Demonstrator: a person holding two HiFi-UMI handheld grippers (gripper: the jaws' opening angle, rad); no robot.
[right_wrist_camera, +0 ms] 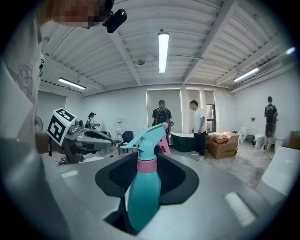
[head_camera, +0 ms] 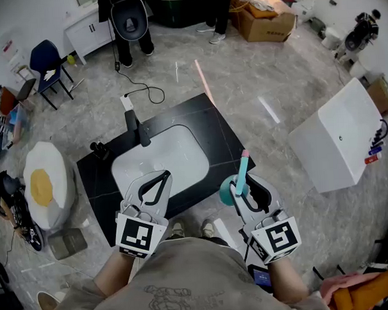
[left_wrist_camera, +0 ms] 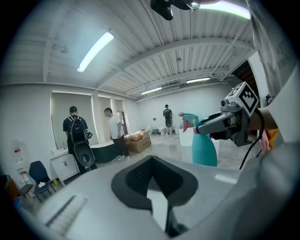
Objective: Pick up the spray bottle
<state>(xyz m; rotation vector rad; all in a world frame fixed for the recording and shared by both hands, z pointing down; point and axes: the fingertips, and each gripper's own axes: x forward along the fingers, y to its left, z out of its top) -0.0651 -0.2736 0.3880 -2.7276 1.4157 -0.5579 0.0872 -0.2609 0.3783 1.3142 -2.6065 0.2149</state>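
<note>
Clearly, the teal spray bottle (right_wrist_camera: 143, 190) is gripped upright between the right gripper's (head_camera: 241, 184) jaws, by the black counter's (head_camera: 212, 128) near right corner; the left gripper (head_camera: 159, 179) is kept closed, empty.

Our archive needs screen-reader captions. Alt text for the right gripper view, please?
A teal spray bottle with a pink collar stands upright, clamped between the jaws. The left gripper hangs at left; people stand in the background.

left gripper (left_wrist_camera: 151, 164) jaws together, empty; right gripper (left_wrist_camera: 203, 126) holds spray bottle (left_wrist_camera: 204, 151).
</note>
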